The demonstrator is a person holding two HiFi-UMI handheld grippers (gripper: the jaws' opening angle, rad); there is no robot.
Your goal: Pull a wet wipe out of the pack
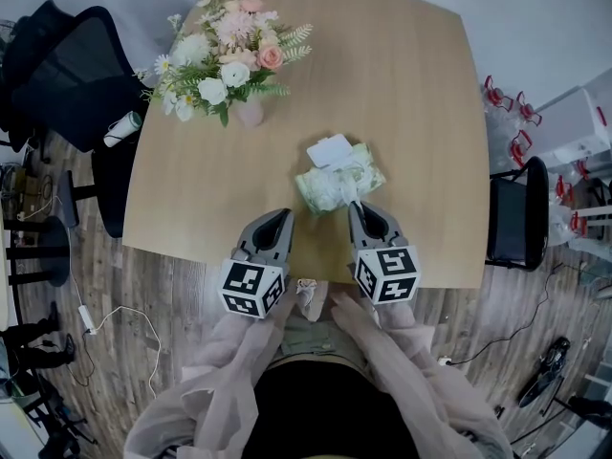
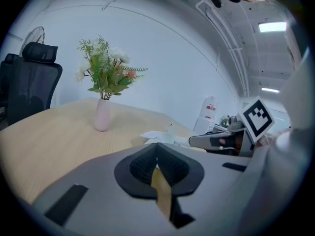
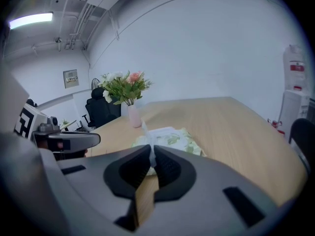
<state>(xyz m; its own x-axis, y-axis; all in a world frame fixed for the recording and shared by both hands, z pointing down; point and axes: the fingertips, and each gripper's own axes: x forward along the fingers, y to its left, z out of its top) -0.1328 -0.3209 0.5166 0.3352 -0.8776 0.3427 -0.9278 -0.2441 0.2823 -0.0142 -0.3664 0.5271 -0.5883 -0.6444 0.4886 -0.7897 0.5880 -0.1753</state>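
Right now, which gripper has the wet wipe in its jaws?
The right gripper: its jaws pinch the wet wipe above the pack; the left gripper holds nothing.

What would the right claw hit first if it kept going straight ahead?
Most likely the wipe pack: it lies directly beyond the right claw, which is shut on a wet wipe rising from it.

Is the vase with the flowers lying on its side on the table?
No, the vase stands upright on the table, with the flowers rising from its top.
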